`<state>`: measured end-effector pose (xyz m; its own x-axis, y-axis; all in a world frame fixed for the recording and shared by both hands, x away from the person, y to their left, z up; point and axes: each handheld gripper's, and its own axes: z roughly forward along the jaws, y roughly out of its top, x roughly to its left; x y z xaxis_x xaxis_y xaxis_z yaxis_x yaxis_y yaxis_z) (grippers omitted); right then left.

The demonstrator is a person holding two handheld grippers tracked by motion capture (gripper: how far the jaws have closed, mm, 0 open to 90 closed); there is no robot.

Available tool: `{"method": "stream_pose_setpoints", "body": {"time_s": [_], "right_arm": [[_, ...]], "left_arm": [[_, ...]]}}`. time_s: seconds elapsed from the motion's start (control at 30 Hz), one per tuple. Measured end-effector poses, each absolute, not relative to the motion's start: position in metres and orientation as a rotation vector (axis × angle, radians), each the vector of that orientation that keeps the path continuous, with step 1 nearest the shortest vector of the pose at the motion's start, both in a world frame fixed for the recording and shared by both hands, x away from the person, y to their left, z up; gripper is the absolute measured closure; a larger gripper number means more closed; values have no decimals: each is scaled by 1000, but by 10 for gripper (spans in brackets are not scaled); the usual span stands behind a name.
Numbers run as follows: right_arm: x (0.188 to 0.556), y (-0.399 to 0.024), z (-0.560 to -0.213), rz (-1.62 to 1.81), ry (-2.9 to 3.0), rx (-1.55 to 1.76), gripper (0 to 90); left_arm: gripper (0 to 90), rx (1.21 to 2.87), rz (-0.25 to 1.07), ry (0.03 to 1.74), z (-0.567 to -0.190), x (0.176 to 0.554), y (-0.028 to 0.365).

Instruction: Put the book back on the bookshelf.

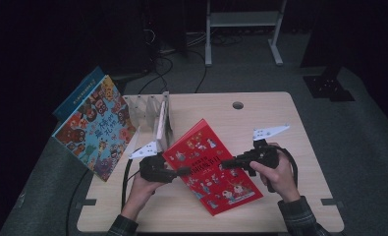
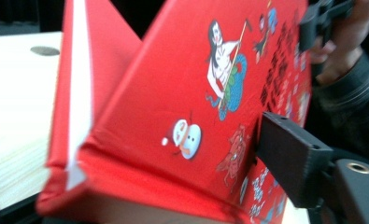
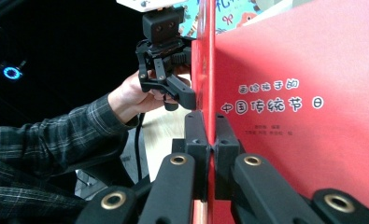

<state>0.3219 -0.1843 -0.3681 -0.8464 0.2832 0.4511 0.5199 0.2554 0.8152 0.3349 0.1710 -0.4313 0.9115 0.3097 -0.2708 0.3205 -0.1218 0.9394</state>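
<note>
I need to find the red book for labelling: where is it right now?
In the high view the red book is at the table's middle front, between the left gripper and the right gripper, just right of the white rack.

Looks like a lab or recording studio: dark-curtained room, grey carpet, loose floor cables (image 1: 162, 64), pale wooden desk (image 1: 260, 105) with cable hole, metal stand (image 1: 243, 19).

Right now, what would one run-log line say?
right gripper: jaws shut on red hardcover book | left gripper: jaws astride book's other edge | book: tilted above wooden table
</note>
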Motion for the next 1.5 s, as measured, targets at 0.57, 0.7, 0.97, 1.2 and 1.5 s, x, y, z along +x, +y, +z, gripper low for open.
{"method": "stream_pose_setpoints", "body": {"time_s": [0.57,0.7,0.97,1.2,1.5], "right_arm": [[324,-187,-386,-1648,-2373,-607,836],[324,-180,-392,-1600,-2449,-574,800],[325,-177,-401,-1574,-2550,-572,733],[328,-193,-408,-1567,-2595,-673,677],[333,-208,-421,-1601,-2701,-847,413]], "left_arm": [[659,1619,-92,348,-396,339,179],[739,1637,-107,289,-384,339,179],[782,1663,-64,288,-370,336,184],[794,1682,-3,327,-361,331,196],[793,1674,64,377,-352,325,215]]}}
